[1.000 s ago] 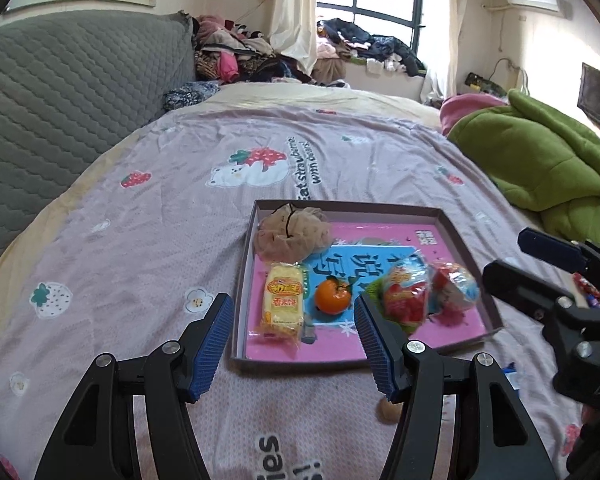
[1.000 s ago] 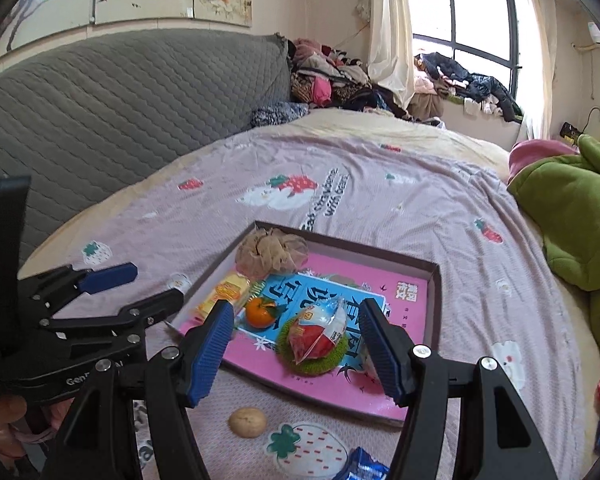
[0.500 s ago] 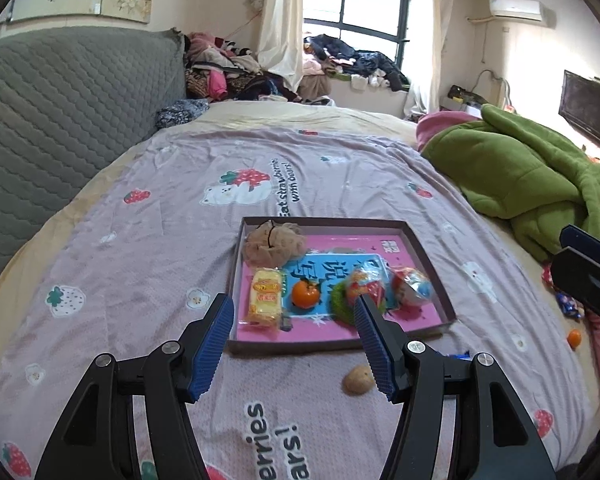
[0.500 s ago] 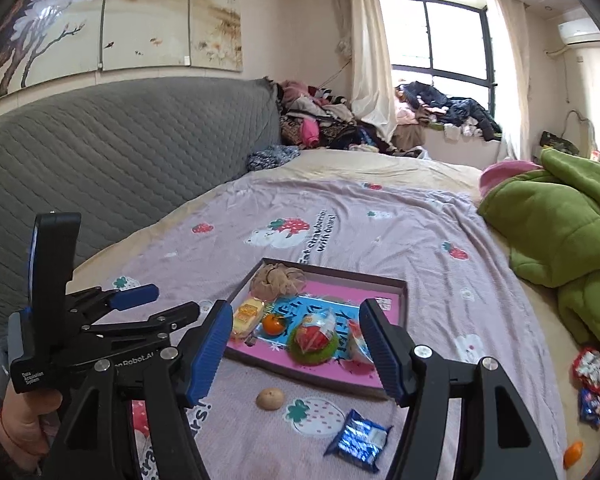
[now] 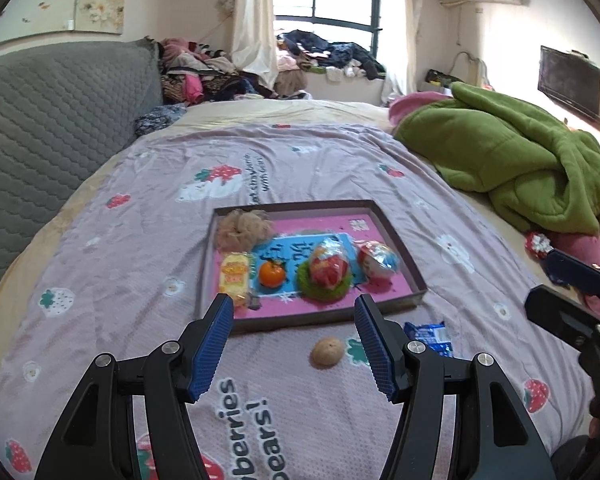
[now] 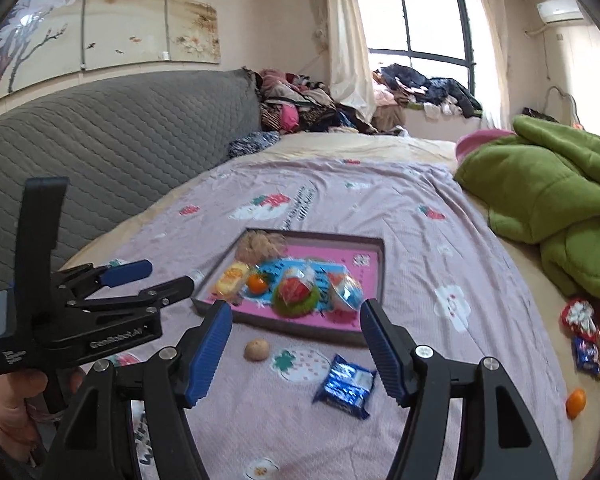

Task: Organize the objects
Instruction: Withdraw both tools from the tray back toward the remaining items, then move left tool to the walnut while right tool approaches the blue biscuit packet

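Observation:
A shallow brown tray (image 5: 396,240) (image 6: 374,240) with a pink liner lies on the bed. It holds a beige puff (image 5: 244,228), a yellow snack pack (image 5: 234,276), a small orange (image 5: 272,274), a wrapped red treat on a green pad (image 5: 328,268) and a wrapped egg (image 5: 378,258). A brown nut (image 5: 327,353) (image 6: 257,349) and a blue packet (image 5: 430,334) (image 6: 346,386) lie on the sheet in front of the tray. My left gripper (image 5: 294,344) and right gripper (image 6: 296,350) are open and empty, held back from the tray.
A green quilt (image 5: 520,160) is heaped on the right. More snack packs (image 6: 584,332) and an orange (image 6: 576,402) lie at the right bed edge. A grey padded headboard (image 5: 40,128) stands on the left. Clothes are piled by the window.
Both grippers have pulled back and up from the tray, so it looks smaller. The nut and blue packet have come into view. Both grippers stay open.

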Action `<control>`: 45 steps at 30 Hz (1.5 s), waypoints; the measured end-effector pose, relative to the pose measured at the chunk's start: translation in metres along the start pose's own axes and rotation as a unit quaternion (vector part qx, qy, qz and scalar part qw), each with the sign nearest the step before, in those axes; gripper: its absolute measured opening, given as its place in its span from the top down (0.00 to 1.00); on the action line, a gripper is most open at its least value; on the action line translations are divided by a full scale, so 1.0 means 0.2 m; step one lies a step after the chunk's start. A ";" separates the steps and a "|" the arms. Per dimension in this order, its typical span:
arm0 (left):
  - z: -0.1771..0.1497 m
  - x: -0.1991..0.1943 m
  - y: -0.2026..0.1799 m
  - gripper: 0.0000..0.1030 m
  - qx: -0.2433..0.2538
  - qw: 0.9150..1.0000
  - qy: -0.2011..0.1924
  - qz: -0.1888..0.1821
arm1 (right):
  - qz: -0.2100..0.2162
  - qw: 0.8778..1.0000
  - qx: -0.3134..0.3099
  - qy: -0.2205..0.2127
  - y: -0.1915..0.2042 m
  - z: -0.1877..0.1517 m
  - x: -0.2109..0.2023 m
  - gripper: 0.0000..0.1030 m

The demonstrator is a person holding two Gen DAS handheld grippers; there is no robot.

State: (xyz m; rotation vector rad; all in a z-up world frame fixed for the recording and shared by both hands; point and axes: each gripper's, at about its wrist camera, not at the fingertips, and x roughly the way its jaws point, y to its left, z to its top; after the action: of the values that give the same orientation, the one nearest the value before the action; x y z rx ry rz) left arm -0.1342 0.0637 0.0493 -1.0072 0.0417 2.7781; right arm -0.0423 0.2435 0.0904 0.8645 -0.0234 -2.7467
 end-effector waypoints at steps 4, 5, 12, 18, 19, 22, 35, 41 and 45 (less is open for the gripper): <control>-0.04 0.05 -0.04 0.37 0.008 1.000 0.006 -0.014 | -0.011 1.000 0.012 0.012 -0.06 -0.04 0.03 0.36; -0.05 0.07 -0.05 0.37 0.010 1.000 0.009 -0.016 | -0.013 1.000 0.015 0.015 -0.07 -0.05 0.04 0.36; -0.11 0.17 -0.10 0.37 0.019 0.999 0.025 -0.023 | -0.021 0.998 0.018 0.048 -0.11 -0.14 0.15 0.36; -0.15 0.27 -0.10 0.37 0.023 0.998 0.041 -0.030 | -0.026 0.996 0.036 0.073 -0.14 -0.21 0.27 0.36; -0.16 0.29 -0.10 0.37 0.025 0.998 0.044 -0.031 | -0.029 0.996 0.039 0.078 -0.14 -0.22 0.29 0.36; -0.18 0.34 -0.11 0.37 0.030 0.998 0.052 -0.030 | -0.037 0.994 0.046 0.091 -0.15 -0.26 0.34 0.36; -0.26 0.55 -0.10 0.37 0.037 0.994 0.086 -0.047 | -0.058 0.987 0.065 0.135 -0.21 -0.36 0.51 0.36; -0.27 0.63 -0.10 0.37 0.034 0.994 0.096 -0.050 | -0.063 0.986 0.068 0.141 -0.22 -0.37 0.56 0.36; -0.28 0.67 -0.09 0.37 0.035 0.993 0.100 -0.050 | -0.067 0.985 0.071 0.144 -0.23 -0.38 0.58 0.36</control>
State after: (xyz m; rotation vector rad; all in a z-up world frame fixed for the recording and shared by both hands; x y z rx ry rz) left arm -0.1954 0.0993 -0.0790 -1.2292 0.1117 2.5583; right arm -0.1022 0.2639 -0.0410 1.3406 -0.1104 -2.7390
